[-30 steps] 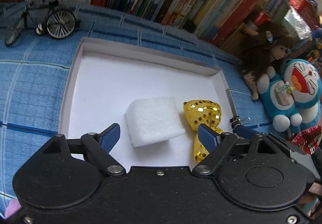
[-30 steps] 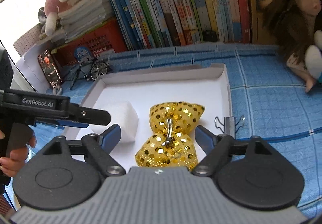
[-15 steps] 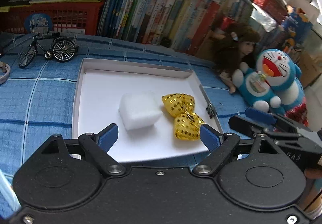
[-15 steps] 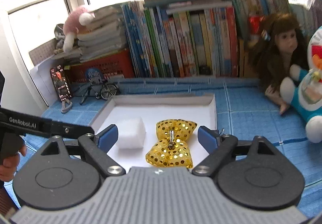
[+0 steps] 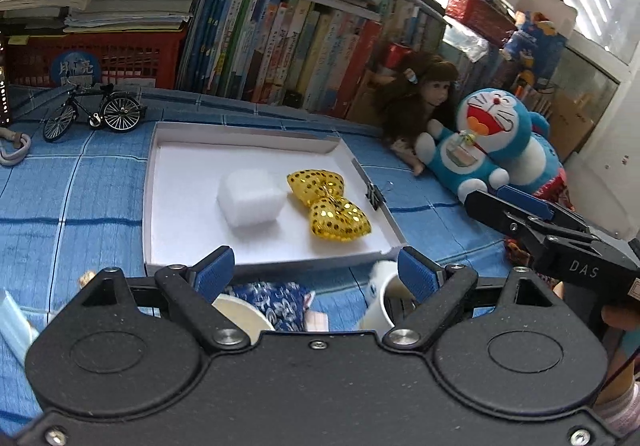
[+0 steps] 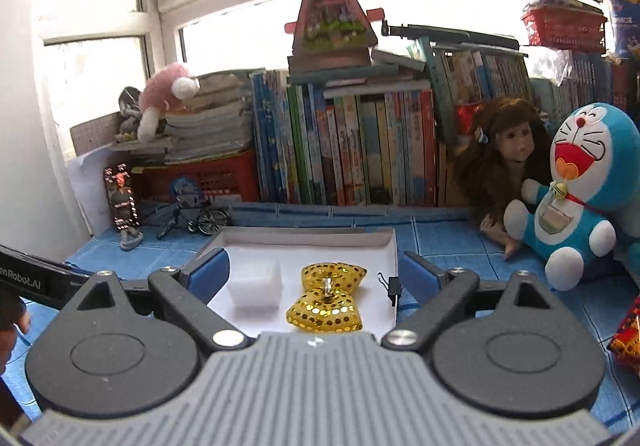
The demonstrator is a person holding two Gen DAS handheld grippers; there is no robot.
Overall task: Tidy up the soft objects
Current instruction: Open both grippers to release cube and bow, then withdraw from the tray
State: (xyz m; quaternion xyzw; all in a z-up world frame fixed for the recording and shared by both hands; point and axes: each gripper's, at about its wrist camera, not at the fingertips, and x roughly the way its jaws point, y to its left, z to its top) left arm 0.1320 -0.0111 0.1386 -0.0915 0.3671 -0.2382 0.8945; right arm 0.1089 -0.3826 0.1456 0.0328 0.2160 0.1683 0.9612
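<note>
A white foam block (image 5: 251,197) and a gold sequinned bow (image 5: 329,205) lie side by side in a shallow white box (image 5: 149,181) on the blue checked cloth. Both also show in the right wrist view: the foam block (image 6: 256,286), the bow (image 6: 326,302), the box (image 6: 304,236). My left gripper (image 5: 316,272) is open and empty, held back above the box's near edge. My right gripper (image 6: 316,274) is open and empty, also pulled back from the box; its body shows at the right of the left wrist view (image 5: 552,238).
A Doraemon plush (image 5: 488,145) and a brown-haired doll (image 5: 420,101) sit right of the box. A model bicycle (image 5: 94,113) stands at the back left. Books line the back (image 5: 280,41). Two white cups (image 5: 390,298) and blue patterned cloth (image 5: 276,302) lie under my left gripper.
Both grippers have drawn back and upward from the box, staying open. The foam block and the bow stay in place in the box.
</note>
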